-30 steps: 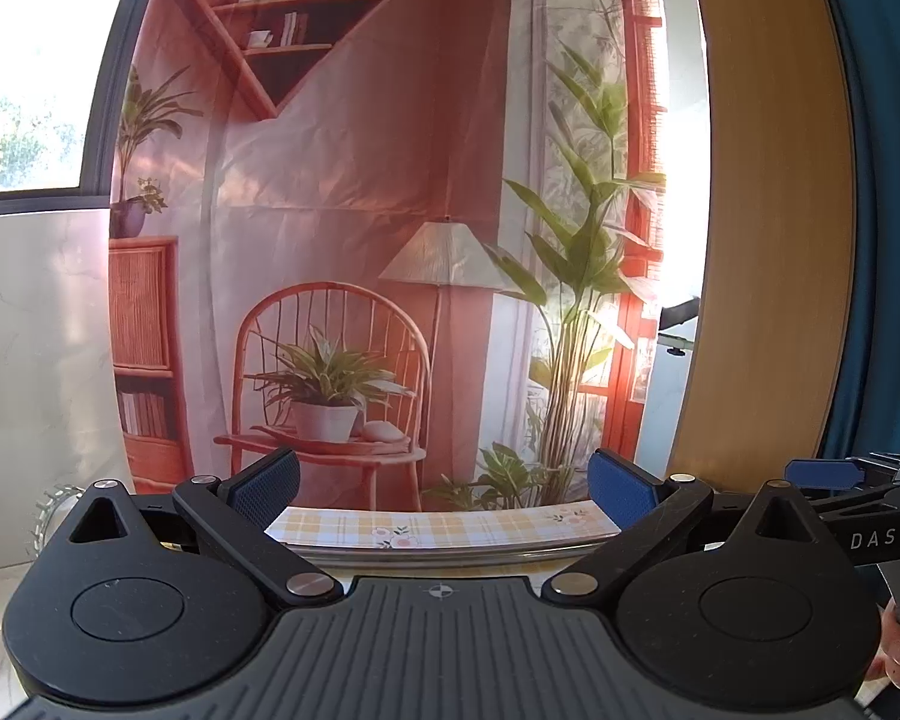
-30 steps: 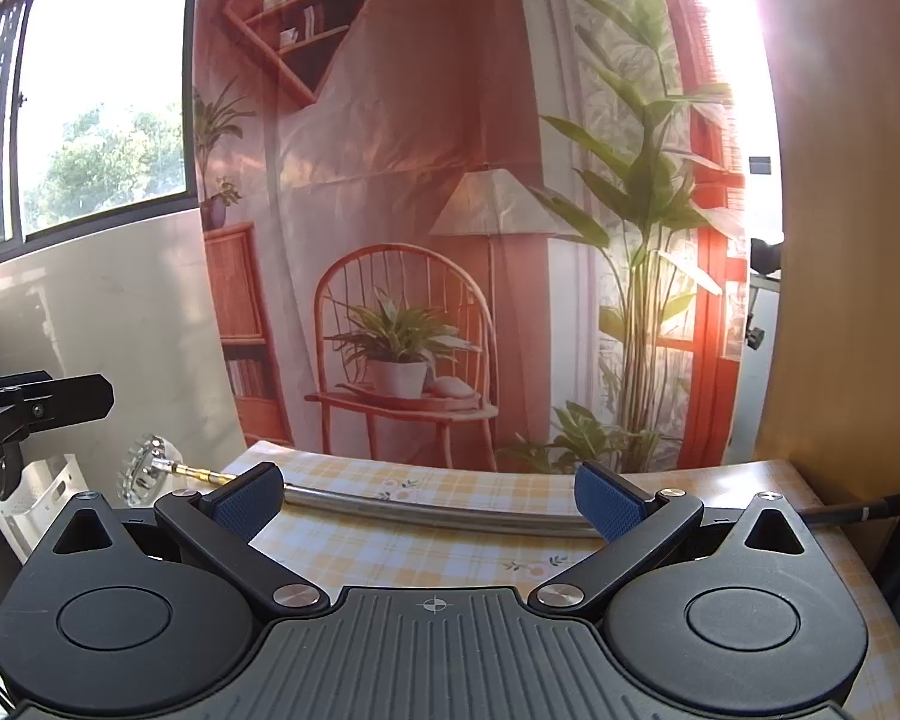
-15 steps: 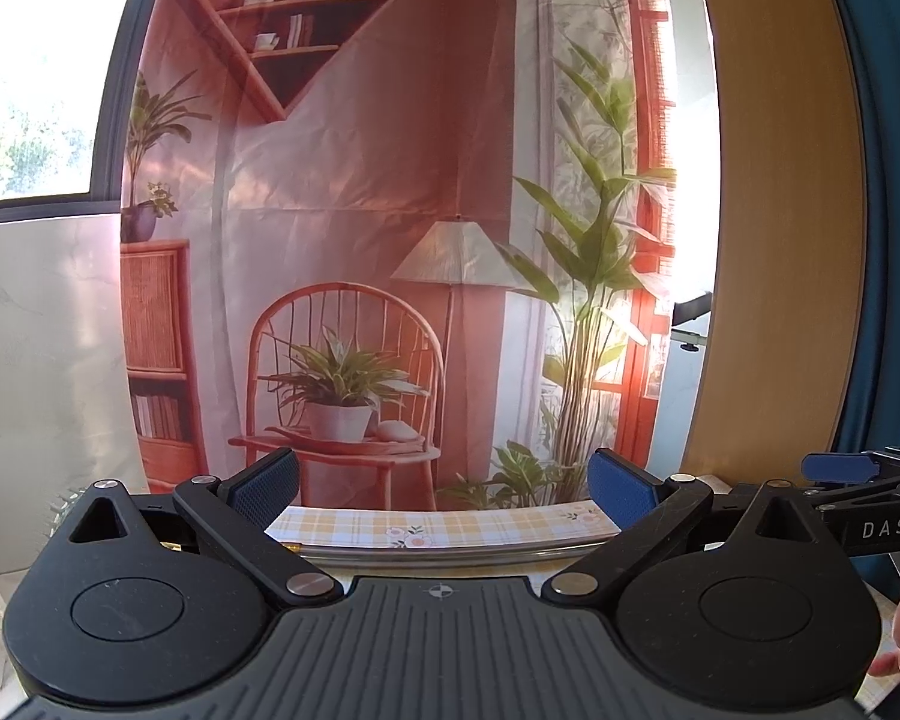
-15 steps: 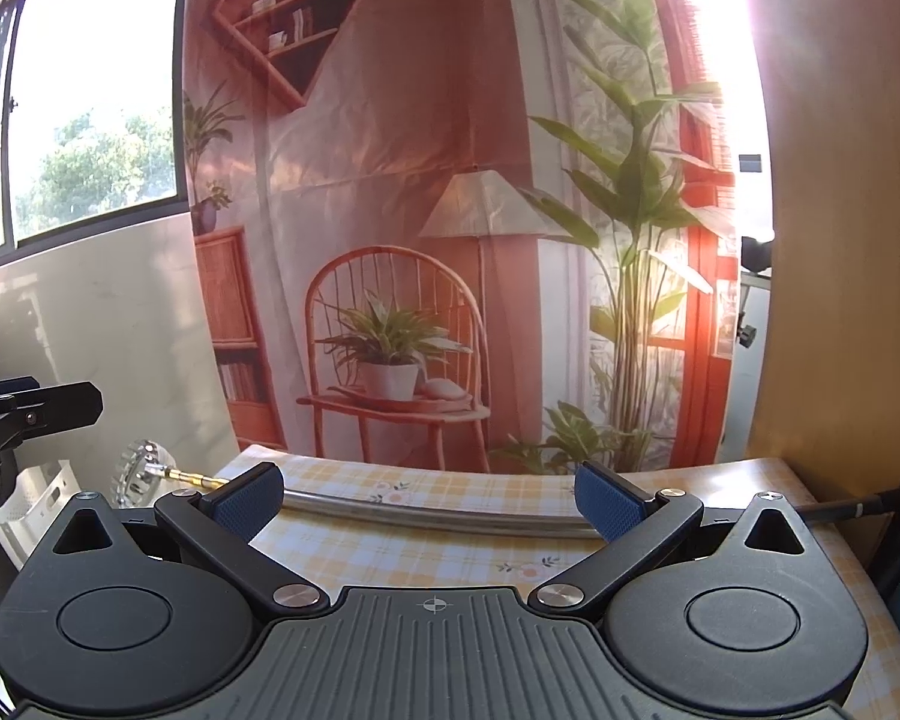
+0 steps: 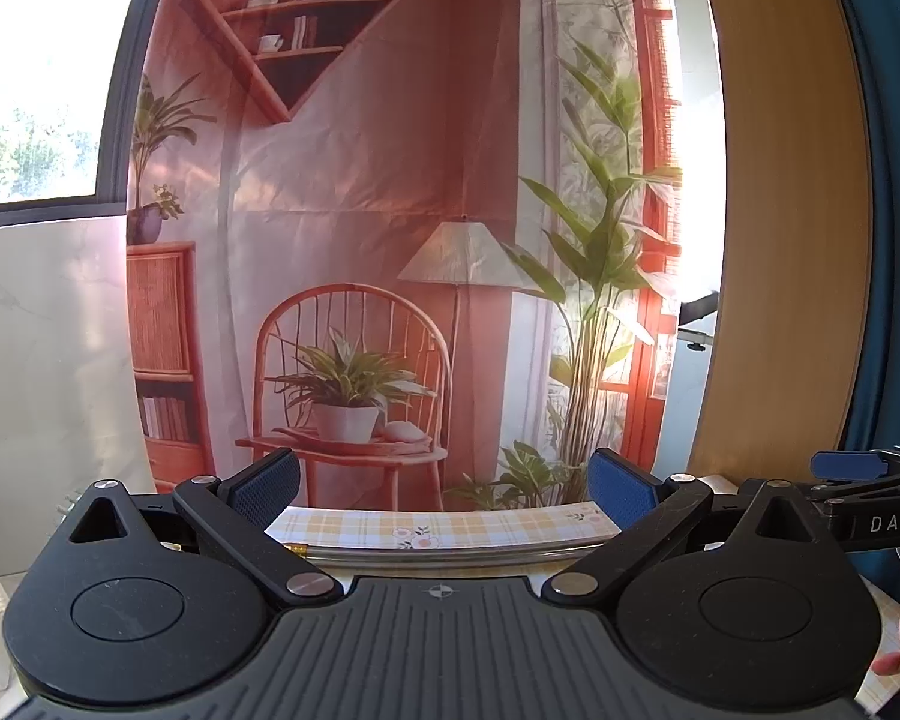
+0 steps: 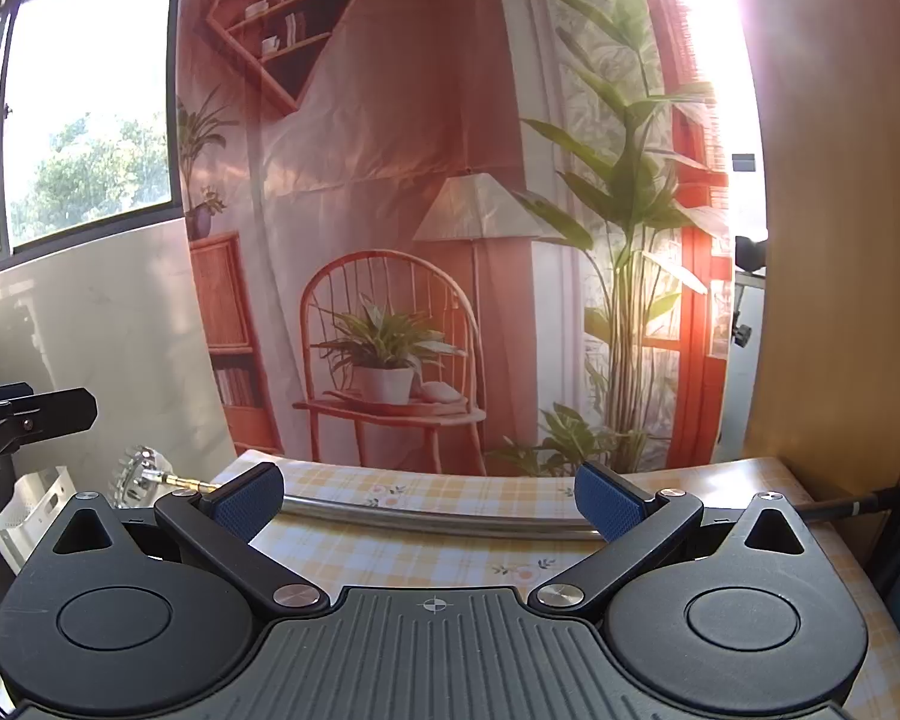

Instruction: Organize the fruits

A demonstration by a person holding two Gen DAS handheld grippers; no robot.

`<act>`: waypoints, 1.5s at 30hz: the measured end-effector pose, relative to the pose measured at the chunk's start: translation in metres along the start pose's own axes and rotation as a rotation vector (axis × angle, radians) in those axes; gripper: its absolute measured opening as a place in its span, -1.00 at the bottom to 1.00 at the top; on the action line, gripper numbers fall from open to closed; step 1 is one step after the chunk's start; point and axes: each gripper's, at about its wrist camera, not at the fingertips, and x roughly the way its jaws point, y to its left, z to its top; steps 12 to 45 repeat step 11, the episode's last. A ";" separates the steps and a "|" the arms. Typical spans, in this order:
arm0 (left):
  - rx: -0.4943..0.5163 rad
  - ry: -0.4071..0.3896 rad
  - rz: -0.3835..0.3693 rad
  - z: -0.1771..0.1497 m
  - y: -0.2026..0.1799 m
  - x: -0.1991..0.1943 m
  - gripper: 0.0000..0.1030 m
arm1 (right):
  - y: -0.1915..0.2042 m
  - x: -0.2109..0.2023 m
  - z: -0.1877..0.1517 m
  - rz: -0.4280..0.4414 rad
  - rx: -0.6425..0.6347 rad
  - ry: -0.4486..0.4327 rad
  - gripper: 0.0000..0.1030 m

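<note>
Tablecloth (image 6: 450, 546) is looking like smooth checked cloth or vinyl, can't tell which. A shiny metal rod (image 6: 438, 519) is lying across it. Backdrop (image 6: 390, 180) is showing creased printed fabric. Right gripper (image 6: 429, 495) is wearing matt black plastic with rough blue pads (image 6: 243, 501). Glossy wood panel (image 6: 840, 240) is catching glare.

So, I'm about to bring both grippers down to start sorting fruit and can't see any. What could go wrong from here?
Both cameras face the backdrop, so any descent is blind; no fruit is visible. A metal rod lies across the checked tablecloth ahead of the open right gripper and could get knocked. The open left gripper sits close beside the right one, so they might collide.
</note>
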 end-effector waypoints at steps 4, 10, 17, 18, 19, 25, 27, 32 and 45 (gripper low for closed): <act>-0.005 0.007 0.008 0.001 0.000 0.002 1.00 | -0.001 0.000 0.000 0.000 0.000 0.002 0.99; -0.016 0.017 0.016 0.001 0.002 0.003 1.00 | -0.001 0.000 0.000 0.001 0.002 0.004 0.99; -0.016 0.018 0.018 0.002 0.002 0.004 1.00 | -0.002 0.000 -0.001 0.000 0.003 0.005 0.99; -0.016 0.018 0.018 0.002 0.002 0.004 1.00 | -0.002 0.000 -0.001 0.000 0.003 0.005 0.99; -0.016 0.018 0.018 0.002 0.002 0.004 1.00 | -0.002 0.000 -0.001 0.000 0.003 0.005 0.99; -0.016 0.018 0.018 0.002 0.002 0.004 1.00 | -0.002 0.000 -0.001 0.000 0.003 0.005 0.99; -0.016 0.018 0.018 0.002 0.002 0.004 1.00 | -0.002 0.000 -0.001 0.000 0.003 0.005 0.99; -0.016 0.018 0.018 0.002 0.002 0.004 1.00 | -0.002 0.000 -0.001 0.000 0.003 0.005 0.99; -0.016 0.018 0.018 0.002 0.002 0.004 1.00 | -0.002 0.000 -0.001 0.000 0.003 0.005 0.99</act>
